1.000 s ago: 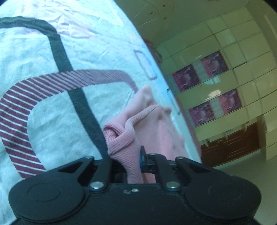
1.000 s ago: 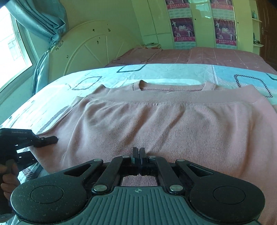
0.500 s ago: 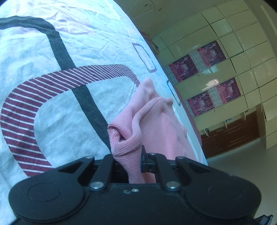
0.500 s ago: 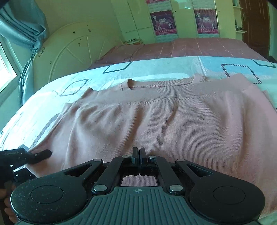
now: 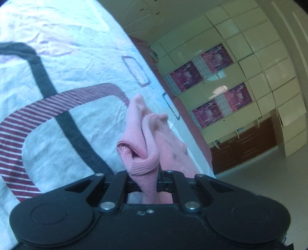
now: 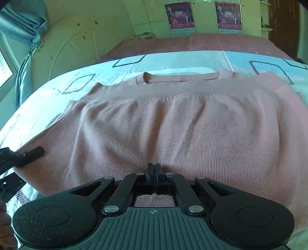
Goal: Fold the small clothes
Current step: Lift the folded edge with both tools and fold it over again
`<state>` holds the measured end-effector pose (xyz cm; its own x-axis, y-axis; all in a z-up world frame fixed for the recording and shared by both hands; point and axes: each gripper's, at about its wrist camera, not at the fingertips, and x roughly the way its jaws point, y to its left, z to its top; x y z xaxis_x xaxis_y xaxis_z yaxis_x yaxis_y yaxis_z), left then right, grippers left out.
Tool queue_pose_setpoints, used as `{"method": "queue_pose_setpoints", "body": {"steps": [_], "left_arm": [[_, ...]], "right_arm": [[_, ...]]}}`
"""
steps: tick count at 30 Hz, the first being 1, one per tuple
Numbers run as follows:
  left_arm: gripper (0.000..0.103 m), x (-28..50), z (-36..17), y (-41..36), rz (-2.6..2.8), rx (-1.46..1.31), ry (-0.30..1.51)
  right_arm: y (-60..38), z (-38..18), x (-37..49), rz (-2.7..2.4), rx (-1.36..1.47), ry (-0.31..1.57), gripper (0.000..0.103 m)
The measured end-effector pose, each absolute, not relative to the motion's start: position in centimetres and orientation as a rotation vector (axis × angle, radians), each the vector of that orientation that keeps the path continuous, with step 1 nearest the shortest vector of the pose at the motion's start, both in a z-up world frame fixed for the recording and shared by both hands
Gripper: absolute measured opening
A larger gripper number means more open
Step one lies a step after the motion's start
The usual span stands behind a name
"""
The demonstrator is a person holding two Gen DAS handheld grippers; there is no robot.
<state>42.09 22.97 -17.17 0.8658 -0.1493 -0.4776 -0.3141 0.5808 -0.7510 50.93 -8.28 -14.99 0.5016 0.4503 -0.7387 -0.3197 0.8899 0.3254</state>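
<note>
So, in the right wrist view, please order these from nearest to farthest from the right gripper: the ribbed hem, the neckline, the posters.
From the right gripper:
1. Ribbed hem, folded across the pink sweater's middle.
2. Neckline, just beyond it.
3. Posters, on the far wall.

Both wrist views sit close above the bed (image 6: 173, 59). The right faces across the pink sweater (image 6: 173, 125); the left, seemingly rolled, shares its corner.

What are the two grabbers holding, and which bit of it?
Both hold the pink sweater. The left gripper pinches a bunched corner at its side; the right gripper pinches its near folded edge.
</note>
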Motion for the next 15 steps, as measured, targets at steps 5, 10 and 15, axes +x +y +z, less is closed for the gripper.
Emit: {"method": "queue_pose_setpoints", "body": {"steps": [5,10,15], "left_arm": [[0.007,44.4,-12.0,17.4,0.014,-0.734,0.526],[0.006,48.4,-8.4,6.9,-0.132,-0.528,0.569],[0.007,52.5,-9.2,-6.3,-0.302,-0.383,0.707]], "right_arm": [[-14.2,-13.4,50.7,0.428,0.38,0.839,0.0],[-23.9,-11.7,51.0,0.32,0.523,0.736,0.0],[-34.6,-10.6,50.7,0.204,0.613,0.703,0.0]]}}
